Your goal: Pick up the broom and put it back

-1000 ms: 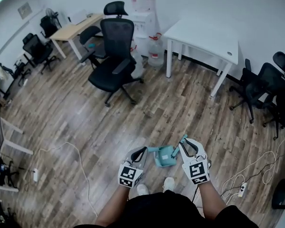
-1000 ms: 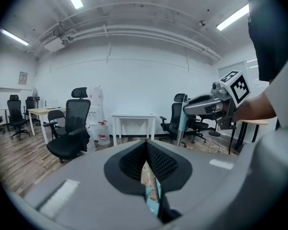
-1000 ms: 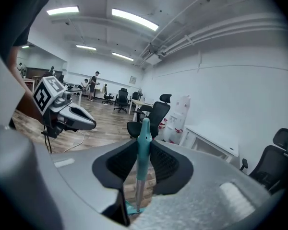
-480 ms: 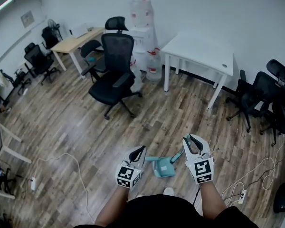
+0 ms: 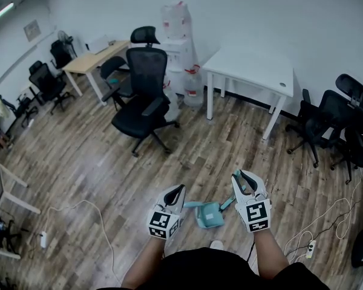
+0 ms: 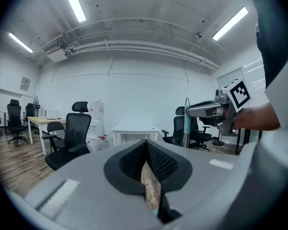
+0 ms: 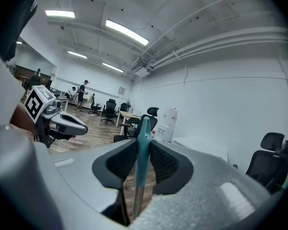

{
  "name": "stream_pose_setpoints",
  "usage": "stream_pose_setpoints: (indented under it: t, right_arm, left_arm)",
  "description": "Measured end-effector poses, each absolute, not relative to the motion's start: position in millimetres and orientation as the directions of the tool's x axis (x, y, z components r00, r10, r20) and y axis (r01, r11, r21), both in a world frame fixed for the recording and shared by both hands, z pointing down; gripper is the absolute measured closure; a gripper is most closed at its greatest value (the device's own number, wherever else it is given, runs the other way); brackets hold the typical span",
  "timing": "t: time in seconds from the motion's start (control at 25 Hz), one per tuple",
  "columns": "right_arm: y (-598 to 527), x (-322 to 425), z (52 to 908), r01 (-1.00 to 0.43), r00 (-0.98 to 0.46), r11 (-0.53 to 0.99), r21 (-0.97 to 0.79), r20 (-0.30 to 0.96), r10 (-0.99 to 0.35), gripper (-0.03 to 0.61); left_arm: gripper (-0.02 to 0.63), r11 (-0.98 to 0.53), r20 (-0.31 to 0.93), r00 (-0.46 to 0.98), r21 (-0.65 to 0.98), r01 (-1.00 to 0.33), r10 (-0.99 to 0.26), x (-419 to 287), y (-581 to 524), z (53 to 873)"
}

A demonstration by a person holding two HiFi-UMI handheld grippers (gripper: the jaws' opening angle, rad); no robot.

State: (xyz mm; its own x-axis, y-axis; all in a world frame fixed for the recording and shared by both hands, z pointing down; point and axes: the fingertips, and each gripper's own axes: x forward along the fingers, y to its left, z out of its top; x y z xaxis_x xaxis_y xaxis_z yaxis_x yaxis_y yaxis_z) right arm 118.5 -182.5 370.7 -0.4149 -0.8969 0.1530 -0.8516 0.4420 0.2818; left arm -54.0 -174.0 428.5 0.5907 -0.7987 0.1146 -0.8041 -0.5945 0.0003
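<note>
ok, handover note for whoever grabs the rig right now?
Left gripper: seems shut on the dustpan handle; only a sliver of teal shows low between its jaws.
Right gripper: shut on the broom handle.
Things: broom and dustpan hang between the grippers, off the floor; the broom runs down to the dustpan.
Done: pick-up.
Left: carry them back and set them down. The storage spot isn't evident in these views.

Glossy wood floor (image 5: 97,156), matt teal plastic broom handle (image 7: 143,147).
</note>
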Motion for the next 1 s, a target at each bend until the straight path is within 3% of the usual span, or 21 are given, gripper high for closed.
stream_pose_setpoints:
  t: [0.4, 1.0]
  right_arm:
    - [-181.4, 117.3, 386.6, -0.838, -0.423, 0.462, 0.292, 0.189, -0.886, 0.485]
    - [-176.9, 125.0, 442.6, -0.784, -0.439, 0.541, 0.304, 0.346, -0.830, 0.486]
  left_arm:
    - [0.597, -0.576, 0.158, 0.568, -0.002, -0.818, -0.808, -61.3, -169.4, 441.2]
    - [0.597, -0.569, 0.259, 0.564, 0.061, -0.820, -0.784, -59.0, -152.6, 483.9]
